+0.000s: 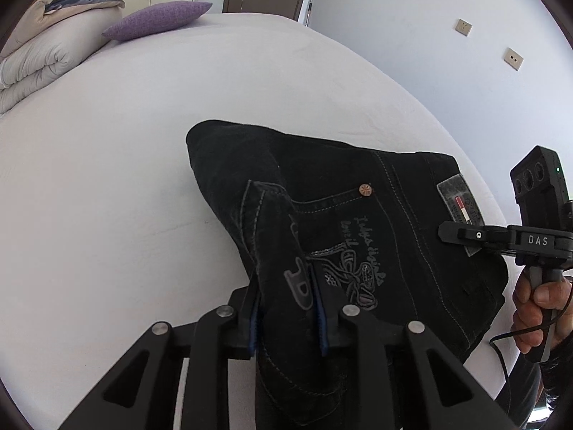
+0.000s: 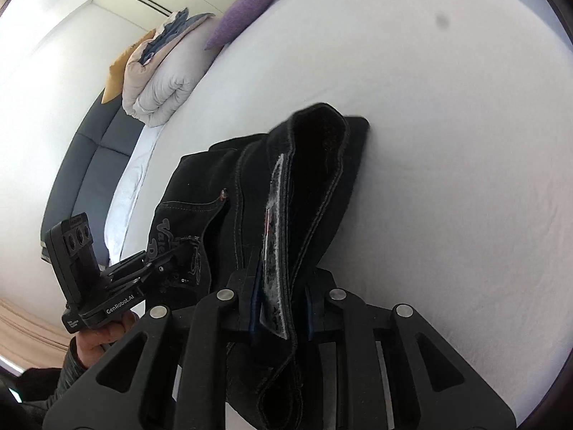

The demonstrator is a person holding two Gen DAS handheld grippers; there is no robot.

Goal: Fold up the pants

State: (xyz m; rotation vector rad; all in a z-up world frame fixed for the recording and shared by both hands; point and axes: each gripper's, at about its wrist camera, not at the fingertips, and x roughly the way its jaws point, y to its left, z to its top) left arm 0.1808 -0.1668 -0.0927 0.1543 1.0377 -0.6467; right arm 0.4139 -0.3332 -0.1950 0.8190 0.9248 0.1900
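Black jeans (image 1: 358, 186) lie bunched on a white bed (image 1: 143, 143), back side up, showing a copper rivet, grey embroidery and a leather waist patch (image 1: 462, 200). My left gripper (image 1: 288, 308) is shut on a raised fold of the cloth beside the pocket. At the right, my right gripper (image 1: 451, 233) bites the waistband at the patch, a hand (image 1: 537, 304) on its handle. In the right wrist view, the right gripper (image 2: 283, 304) is shut on the waistband with the patch (image 2: 274, 251) between its pads, lifting the jeans (image 2: 200, 186) off the sheet. The left gripper (image 2: 150, 268) grips them lower left.
A purple pillow (image 1: 157, 19) and a folded pale duvet (image 1: 39, 57) sit at the head of the bed, by a dark padded headboard (image 2: 82, 179). Bare sheet (image 2: 447, 143) spreads beyond the jeans. A wall with sockets (image 1: 514, 58) runs close along the bed's right side.
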